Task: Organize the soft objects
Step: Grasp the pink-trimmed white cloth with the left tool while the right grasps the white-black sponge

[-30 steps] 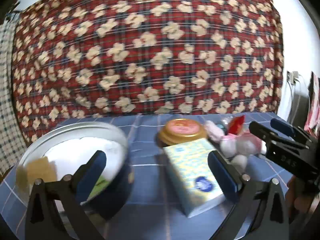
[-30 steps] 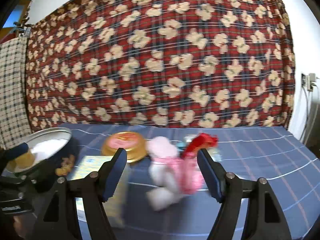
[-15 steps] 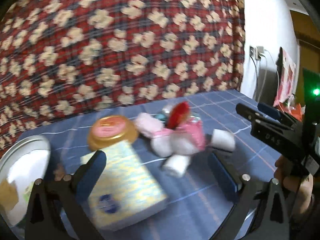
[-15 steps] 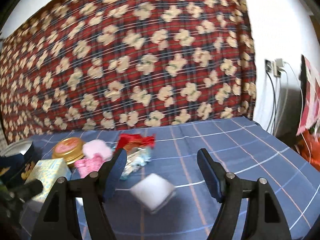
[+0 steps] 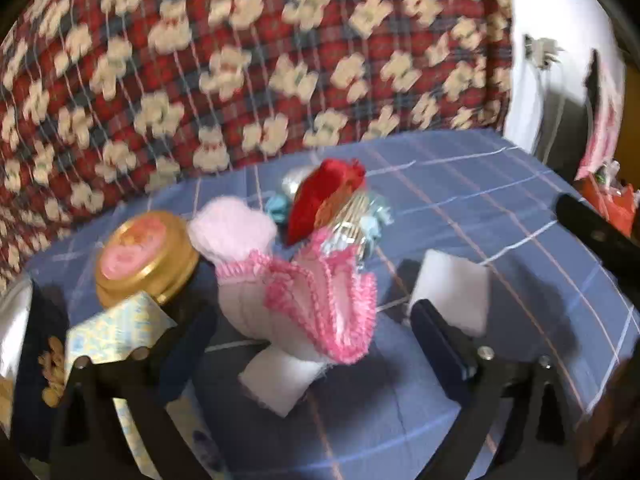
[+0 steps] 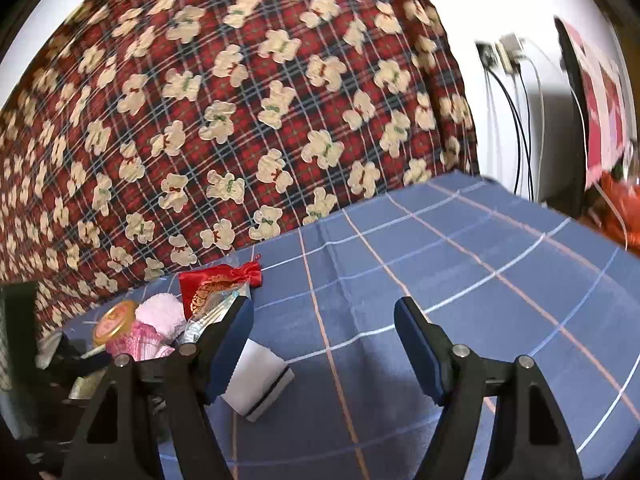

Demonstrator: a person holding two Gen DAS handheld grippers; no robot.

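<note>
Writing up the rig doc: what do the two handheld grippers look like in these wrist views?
Both match: the left gripper and right gripper each have black plastic finger arms forking out in a V, with dark blue flat pads at the tips and small silver screws at the joints. No cables or markings show on them. No sleeve can be made out.

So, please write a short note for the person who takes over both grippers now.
Left gripper: nothing held, jaws closing around the pink socks, pads not pressing yet.
Right gripper: jaws open, empty, over bare blue cloth.
Things: socks, red pouch, two white sponges and gold-lidded jar lie clustered together; tissue pack beside the jar.
Done: nothing sorted, by the look of it.
Left: everything.
</note>
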